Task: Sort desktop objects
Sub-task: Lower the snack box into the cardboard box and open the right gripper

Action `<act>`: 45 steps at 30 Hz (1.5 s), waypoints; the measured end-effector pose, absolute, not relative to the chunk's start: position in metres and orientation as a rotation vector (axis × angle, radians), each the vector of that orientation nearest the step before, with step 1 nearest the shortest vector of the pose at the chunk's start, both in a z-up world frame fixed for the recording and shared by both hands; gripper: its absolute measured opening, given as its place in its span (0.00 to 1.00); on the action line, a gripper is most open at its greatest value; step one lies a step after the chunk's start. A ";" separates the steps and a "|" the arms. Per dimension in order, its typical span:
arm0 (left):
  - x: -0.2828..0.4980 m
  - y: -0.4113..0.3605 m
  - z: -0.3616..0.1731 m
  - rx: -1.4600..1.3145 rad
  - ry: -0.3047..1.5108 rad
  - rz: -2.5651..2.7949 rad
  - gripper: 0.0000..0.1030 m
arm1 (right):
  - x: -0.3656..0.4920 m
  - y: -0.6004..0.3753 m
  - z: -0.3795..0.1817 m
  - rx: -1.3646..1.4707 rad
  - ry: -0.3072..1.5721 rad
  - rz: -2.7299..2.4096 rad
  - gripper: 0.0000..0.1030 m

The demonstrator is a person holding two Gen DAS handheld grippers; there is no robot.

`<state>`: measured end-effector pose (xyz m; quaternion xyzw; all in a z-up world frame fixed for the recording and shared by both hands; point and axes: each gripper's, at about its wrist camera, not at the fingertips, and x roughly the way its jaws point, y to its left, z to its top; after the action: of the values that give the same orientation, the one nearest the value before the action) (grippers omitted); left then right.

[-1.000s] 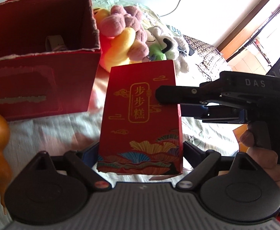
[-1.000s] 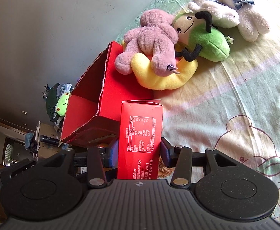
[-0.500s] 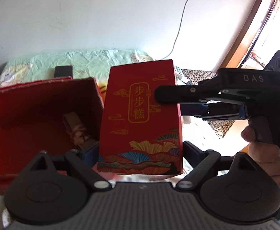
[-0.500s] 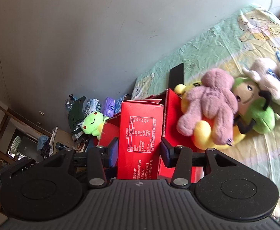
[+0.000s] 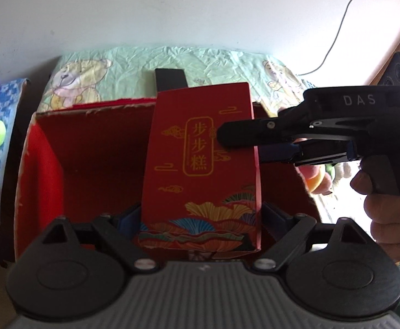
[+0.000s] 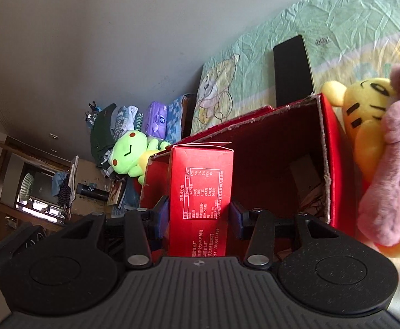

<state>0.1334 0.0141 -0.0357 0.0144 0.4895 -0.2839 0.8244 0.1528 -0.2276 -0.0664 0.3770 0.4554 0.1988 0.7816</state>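
A tall red snack box (image 5: 200, 164) with gold characters is held upright by both grippers. My left gripper (image 5: 200, 219) is shut on its lower part. My right gripper (image 5: 238, 145) comes in from the right and clamps its upper part. In the right wrist view the box's label side (image 6: 201, 192) sits between the right gripper (image 6: 200, 216) fingers. The box hangs in front of and above the opening of a large red open carton (image 5: 90, 109), whose torn rim (image 6: 320, 137) and dark inside show behind it.
A yellow plush (image 6: 364, 109) and a pink plush (image 6: 391, 178) lie against the carton's right wall. A black flat slab (image 5: 171, 78) rests on the green sheet behind it. A green frog toy (image 6: 128, 153) sits past the carton's left side. A hand (image 5: 386, 213) holds the right gripper.
Both grippers carried the red box up and over toward the carton; the carton's opening now lies directly behind the box instead of off to the left. Both grips stayed shut.
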 end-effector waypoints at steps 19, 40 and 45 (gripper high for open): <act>0.179 0.022 -0.092 0.041 1.306 -0.609 0.86 | 0.188 -0.180 -0.087 0.459 1.139 0.229 0.61; 0.200 0.001 -0.102 0.256 1.410 -0.700 0.84 | 0.183 -0.169 -0.096 0.344 1.272 0.184 0.49; 0.200 -0.010 -0.107 0.262 1.461 -0.739 0.83 | 0.194 -0.173 -0.107 0.457 1.258 0.153 0.51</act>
<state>0.2003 -0.0097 -0.1070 0.1163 0.6497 -0.3284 0.6756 0.1935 -0.1727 -0.1071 0.2117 0.5824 0.0710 0.7816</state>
